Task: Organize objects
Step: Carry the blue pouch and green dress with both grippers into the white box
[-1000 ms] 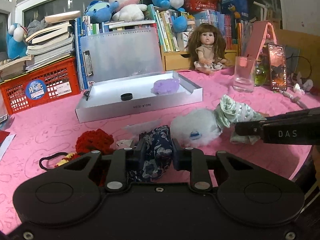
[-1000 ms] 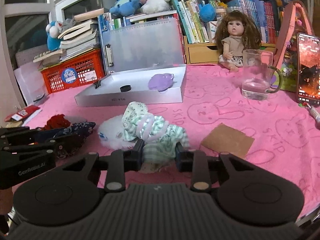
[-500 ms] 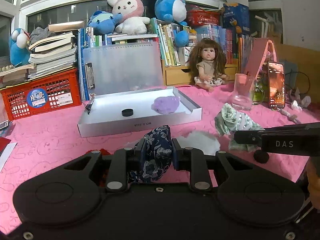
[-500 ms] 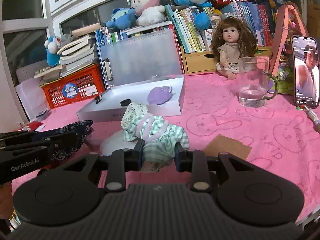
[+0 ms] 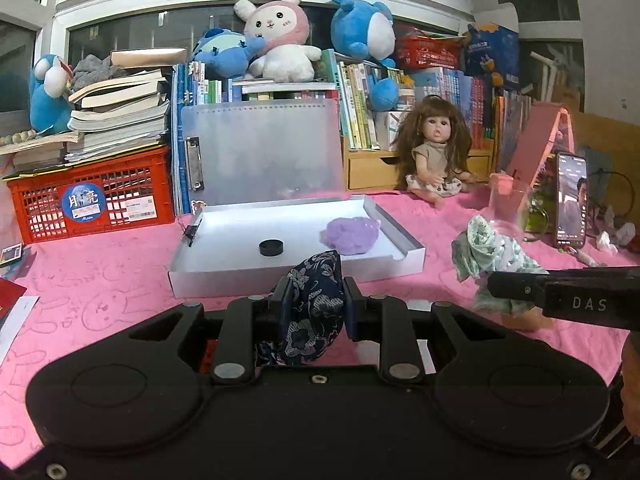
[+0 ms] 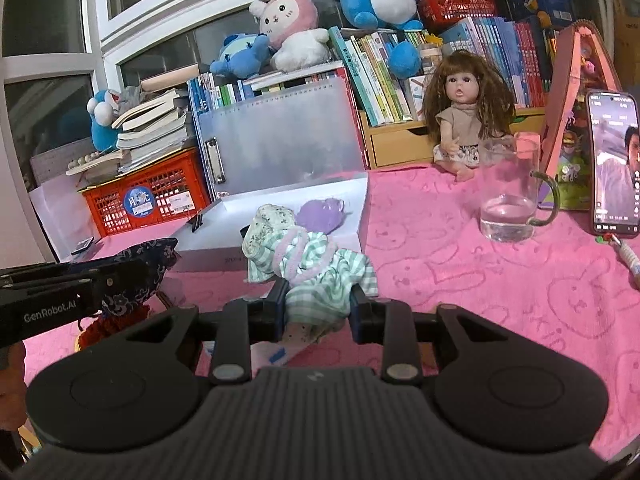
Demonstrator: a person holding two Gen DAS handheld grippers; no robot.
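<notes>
In the left wrist view, low in the centre of the frame, our left gripper (image 5: 313, 304) pinches a dark blue cloth (image 5: 314, 312) just below the white tray (image 5: 412, 250) on the pink table (image 5: 100, 276). In the right wrist view, our right gripper (image 6: 318, 312) pinches a green checked cloth (image 6: 320, 276) at lower centre, the tray (image 6: 208, 256) behind it.

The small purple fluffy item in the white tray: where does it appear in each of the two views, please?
Left wrist view: the small purple fluffy item lies just right of centre, in the right part of the shallow white tray.
Right wrist view: it lies near the centre, partly hidden behind the green checked cloth bundle.
Shared landmark: the brown-haired doll, seated behind the tray to its right.
</notes>
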